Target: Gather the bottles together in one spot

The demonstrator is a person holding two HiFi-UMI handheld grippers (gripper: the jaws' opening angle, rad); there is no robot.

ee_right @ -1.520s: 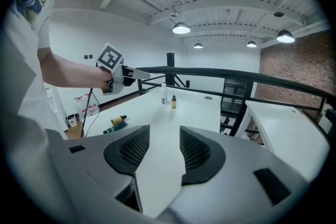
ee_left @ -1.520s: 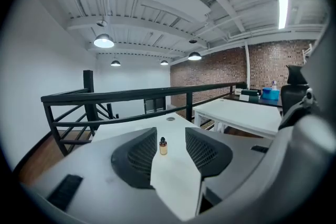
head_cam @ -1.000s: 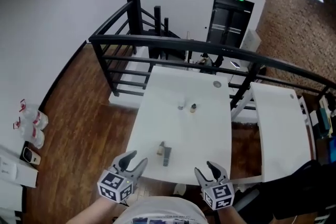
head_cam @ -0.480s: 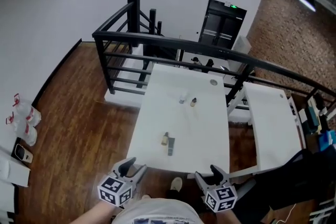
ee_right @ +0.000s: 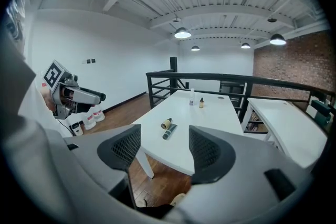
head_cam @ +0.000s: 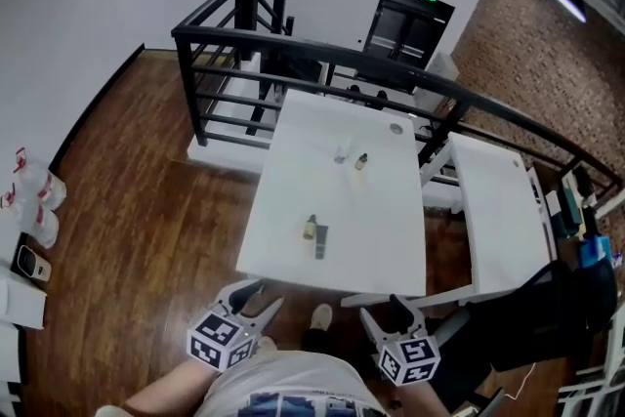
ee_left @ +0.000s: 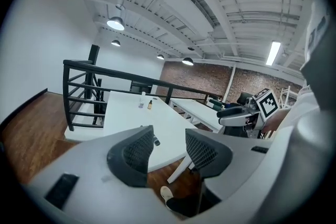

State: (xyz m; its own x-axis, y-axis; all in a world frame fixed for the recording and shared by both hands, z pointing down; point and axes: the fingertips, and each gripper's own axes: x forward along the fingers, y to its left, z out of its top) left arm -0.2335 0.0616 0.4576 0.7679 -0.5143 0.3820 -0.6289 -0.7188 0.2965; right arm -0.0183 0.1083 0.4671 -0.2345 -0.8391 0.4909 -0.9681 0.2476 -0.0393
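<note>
Left tool: our left gripper (head_cam: 256, 296) is released, its jaws partly apart with nothing between the pads. In its own view only floor, a table leg and a pale shoe (ee_left: 166, 194) show through the gap.
Right tool: our right gripper (head_cam: 381, 311) is released too. Its jaws have just been opening and now stand wide, with nothing between them.
Upright bottles: a small clear bottle (head_cam: 340, 152) and a small amber dropper bottle with a dark cap (head_cam: 360, 161) stand just beside each other on the far half of the white rectangular table (head_cam: 381, 239).
Lying bottles: a short tan bottle (head_cam: 310, 229) lies on its side against a dark grey tube-shaped bottle (head_cam: 321, 242), nearer our edge of the table and well apart from the upright pair.
Change in the tools: a second ago we held both tools over the table's near edge, close to the lying pair. Now both hang short of the table, over the brown wooden floor (head_cam: 146, 210) and close to our body.
Change in the bottles: none that we can see; all four lie or stand where they did, still in two separate pairs.
Change in view: the table sits higher in the head view and looks farther off, and more floor shows below it.
Surroundings: a black metal railing (head_cam: 293, 54) runs behind the table, and a second white table (head_cam: 498, 210) stands to its right.
</note>
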